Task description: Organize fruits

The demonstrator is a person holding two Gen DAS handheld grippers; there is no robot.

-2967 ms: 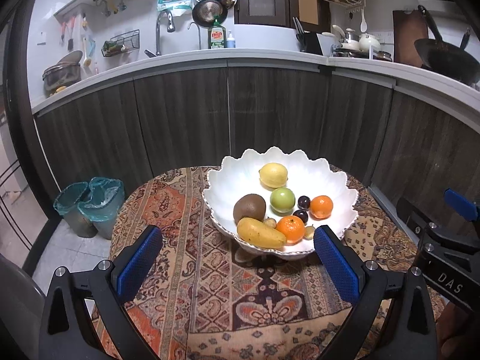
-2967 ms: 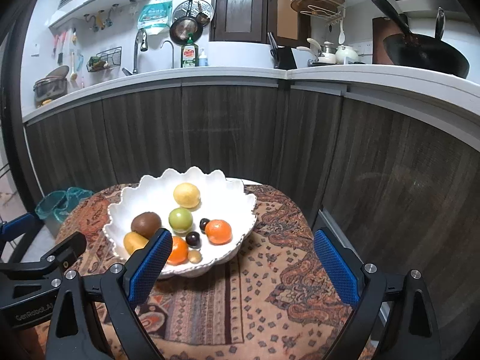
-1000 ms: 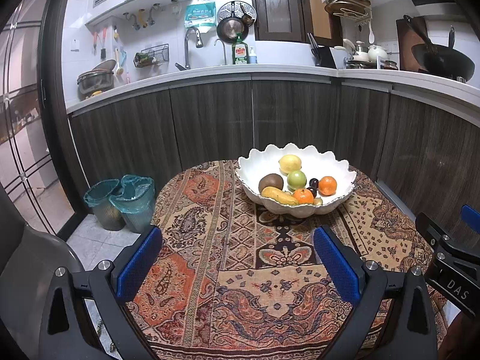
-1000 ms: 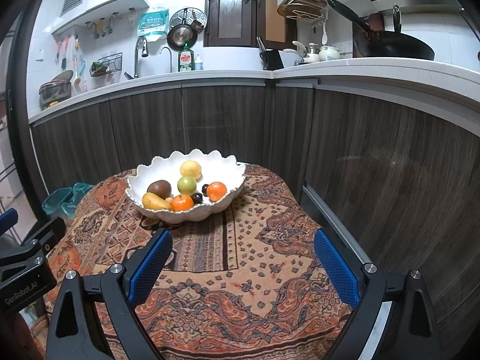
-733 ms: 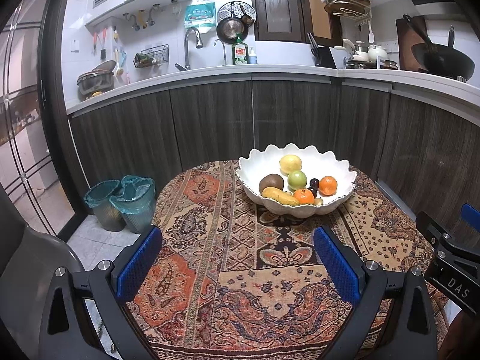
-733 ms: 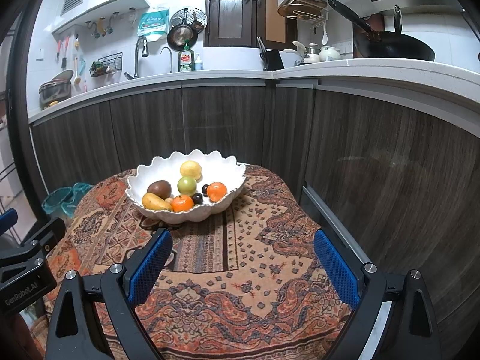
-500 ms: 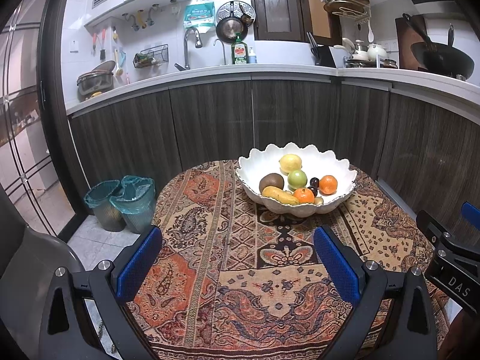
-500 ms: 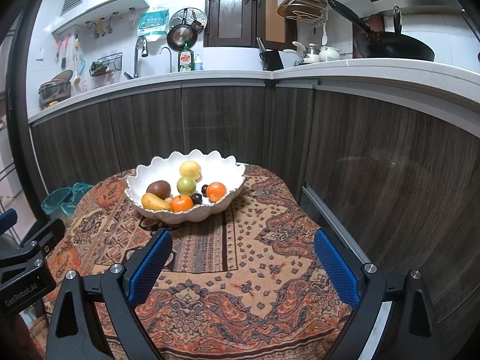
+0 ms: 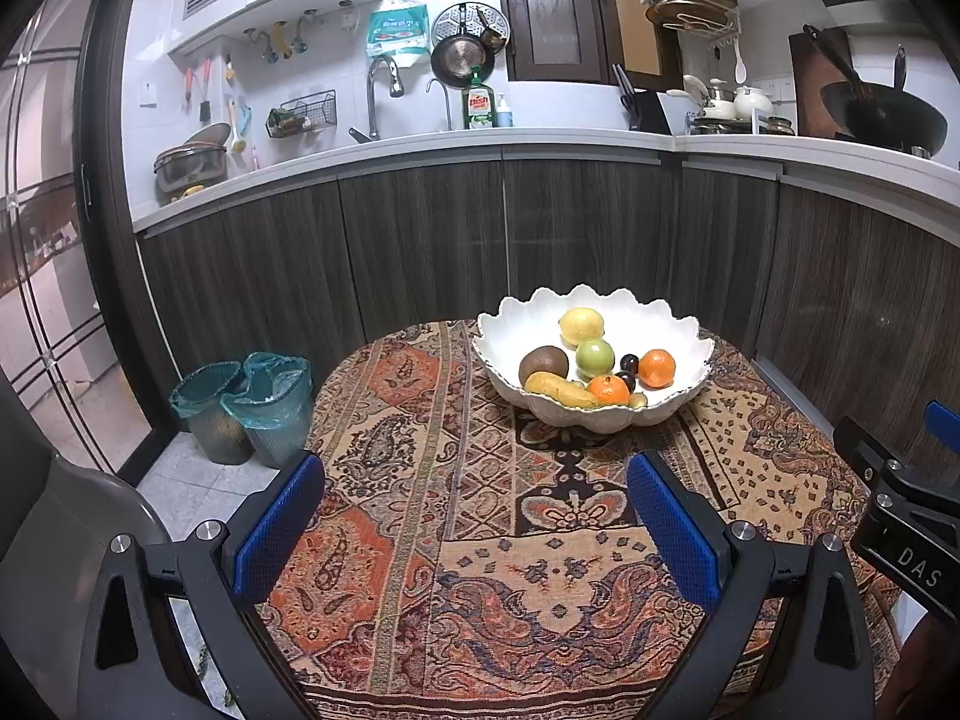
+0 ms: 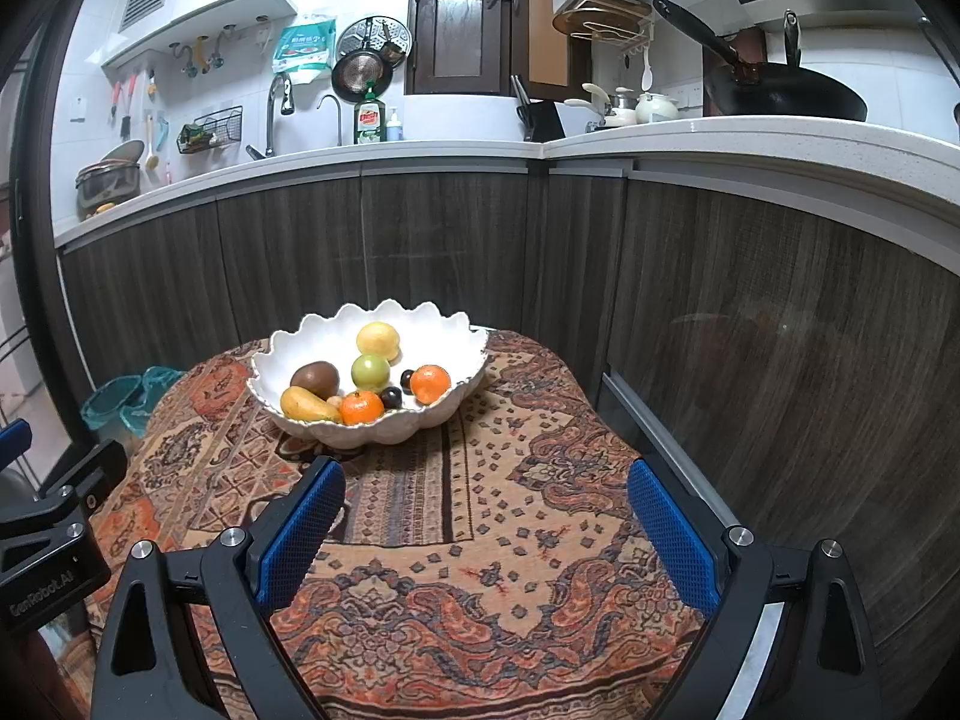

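Both grippers, left gripper and right gripper, are hovering with fingers spread, empty, well apart from white scalloped ceramic bowl of fruit; approaching level is advisable.

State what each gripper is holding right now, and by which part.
Nothing is held. The left gripper and the right gripper are both open and empty above the patterned tablecloth; all the fruit lies in the white bowl.
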